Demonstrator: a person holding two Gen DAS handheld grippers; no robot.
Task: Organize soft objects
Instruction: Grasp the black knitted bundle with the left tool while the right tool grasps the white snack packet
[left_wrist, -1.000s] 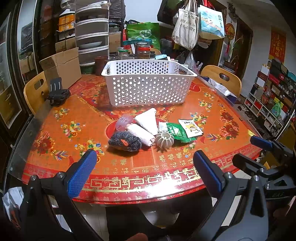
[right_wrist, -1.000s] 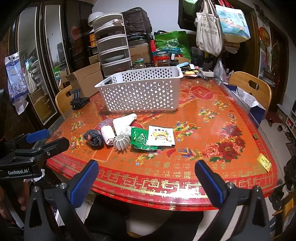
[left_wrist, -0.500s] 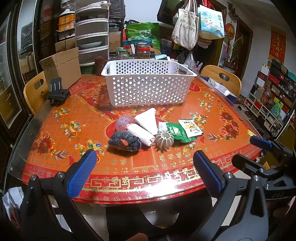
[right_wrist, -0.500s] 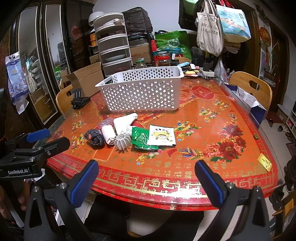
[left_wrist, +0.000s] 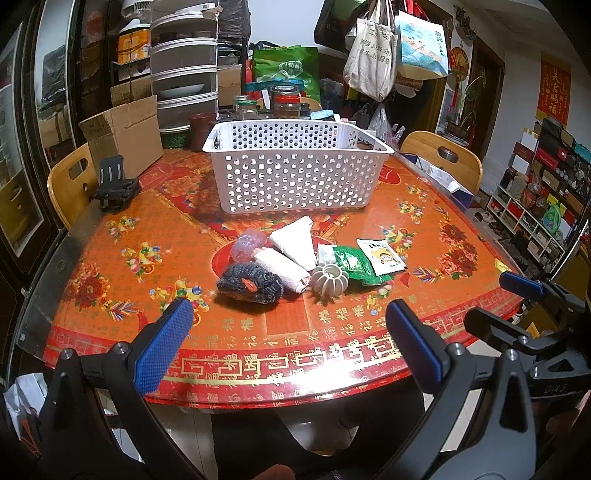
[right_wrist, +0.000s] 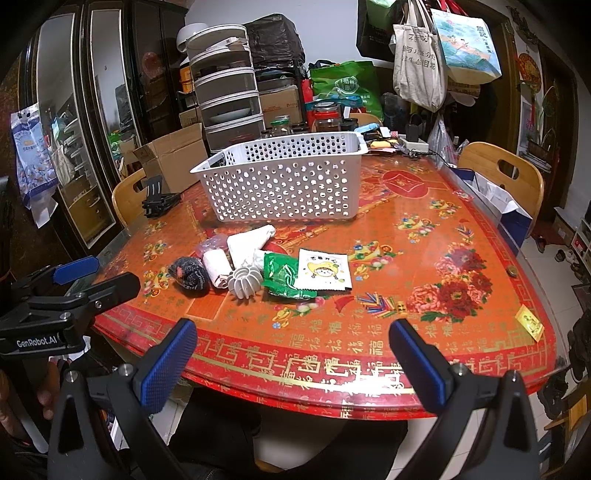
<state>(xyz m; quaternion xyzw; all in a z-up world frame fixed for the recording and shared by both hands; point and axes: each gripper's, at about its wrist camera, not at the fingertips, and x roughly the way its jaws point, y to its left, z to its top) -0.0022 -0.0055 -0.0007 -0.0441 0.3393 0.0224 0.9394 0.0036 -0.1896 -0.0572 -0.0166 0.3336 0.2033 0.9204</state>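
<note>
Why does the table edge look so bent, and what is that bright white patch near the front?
Left wrist view: the fisheye lens bows the table rim, and a lamp's glare washes out the glossy border. Right wrist view: same bending, milder glare; the white basket stays sharp.

Readable text, as seen from my claws. On the body of my left claw (right_wrist: 92, 277), lower left of the right-wrist view: white "GenRobot.AI". Tablecloth (right_wrist: 332, 354) border, just ahead of my right claw (right_wrist: 293, 354): repeated gold 福 chars. Red wall scroll (left_wrist: 553, 88), far upper right of my left claw (left_wrist: 288, 343): gold chars incl. 福; others too small to be sure. Hanging tote bags & snack packets carry print, illegible.
</note>
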